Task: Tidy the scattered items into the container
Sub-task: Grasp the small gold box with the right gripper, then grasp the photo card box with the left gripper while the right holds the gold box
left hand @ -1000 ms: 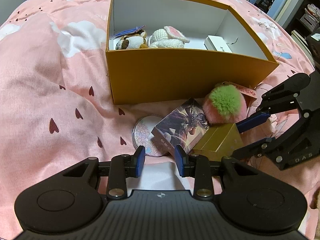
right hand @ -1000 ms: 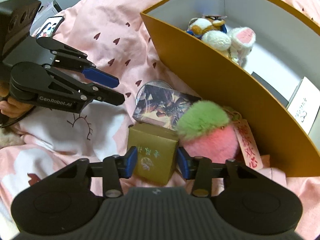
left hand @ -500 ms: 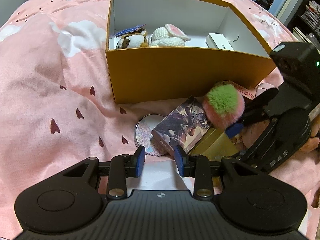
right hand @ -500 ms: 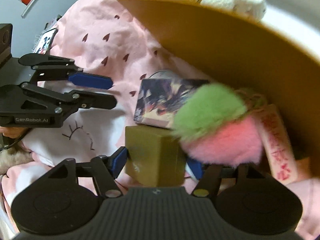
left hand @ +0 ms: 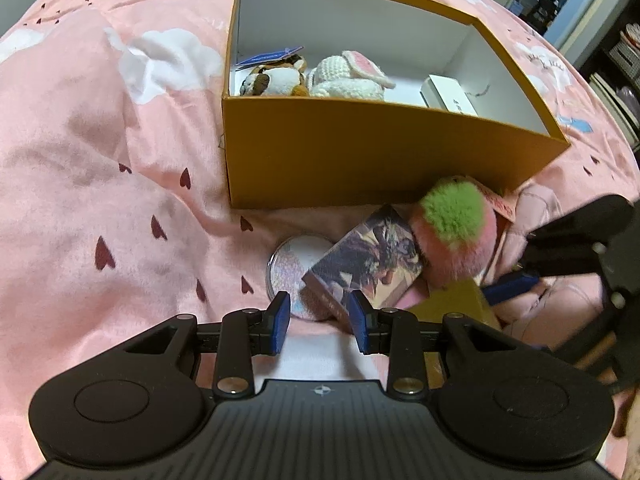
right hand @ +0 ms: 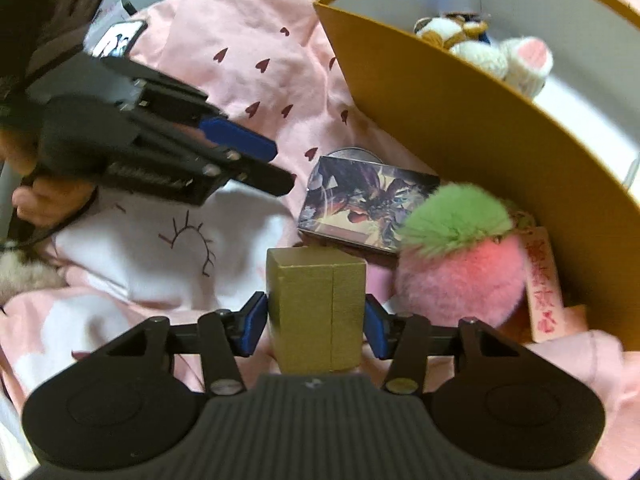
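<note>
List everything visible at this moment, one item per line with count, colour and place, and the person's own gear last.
Bedspread: one, pink with white clouds and dark hearts, under everything.
Box: one, mustard outside, white inside, open, on the bedspread.
Plush toys: two, brown-white and cream-pink, inside the box, left end.
White carton: one, inside the box, right part.
Round compact: one, glittery pink, in front of the box.
Card box: one, dark printed art, partly over the compact.
Pompom: one, pink with green top, by the box wall.
Red-lettered tag: one, pink, beside the pompom.
Gold box: one, between the right gripper's pads.
Left gripper: black, blue pads, open, nothing held.
Right gripper: black, blue pads, closing on the gold box.
</note>
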{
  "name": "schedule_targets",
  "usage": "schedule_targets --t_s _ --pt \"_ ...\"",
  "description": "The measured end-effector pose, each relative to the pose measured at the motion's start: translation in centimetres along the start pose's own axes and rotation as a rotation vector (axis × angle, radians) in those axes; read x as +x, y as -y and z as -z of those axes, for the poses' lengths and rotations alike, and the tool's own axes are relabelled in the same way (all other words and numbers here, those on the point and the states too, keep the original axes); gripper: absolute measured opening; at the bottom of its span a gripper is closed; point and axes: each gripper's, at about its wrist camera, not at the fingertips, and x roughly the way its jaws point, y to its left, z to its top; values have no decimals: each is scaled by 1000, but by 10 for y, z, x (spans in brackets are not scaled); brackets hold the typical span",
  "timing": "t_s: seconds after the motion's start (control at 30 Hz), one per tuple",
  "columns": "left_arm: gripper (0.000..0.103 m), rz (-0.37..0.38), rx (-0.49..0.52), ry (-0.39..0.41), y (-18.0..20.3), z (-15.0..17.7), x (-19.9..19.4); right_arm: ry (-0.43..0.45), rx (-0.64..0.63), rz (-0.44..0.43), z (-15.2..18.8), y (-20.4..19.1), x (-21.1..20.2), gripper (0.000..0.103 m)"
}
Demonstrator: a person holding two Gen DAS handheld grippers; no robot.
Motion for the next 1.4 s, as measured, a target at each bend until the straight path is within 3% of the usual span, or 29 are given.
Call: schedule_targets --t_s 0.13,0.2,0.33,0.7,1.0,1.13,1.4 --pt "54 10 42 9 4 -11 5 -19 -89 83 0 -15 -12 53" --pt "57 29 67 -15 5 -16 11 -37 -151 138 2 -22 -17 53" --pt "57 35 23 -54 -3 -22 28 -72 -258 258 5 -27 -16 53" --pt "68 216 -135 -103 -25 -28 58 -99 -226 221 -2 -14 -1 53" --pt "44 235 -149 -47 -28 -28 42 -97 -190 192 -5 -4 1 53" --pt "34 253 -106 -9 -18 -28 22 -94 -178 192 -5 -2 1 53" --pt "31 265 1 7 4 -31 13 -85 -159 196 -3 0 0 53"
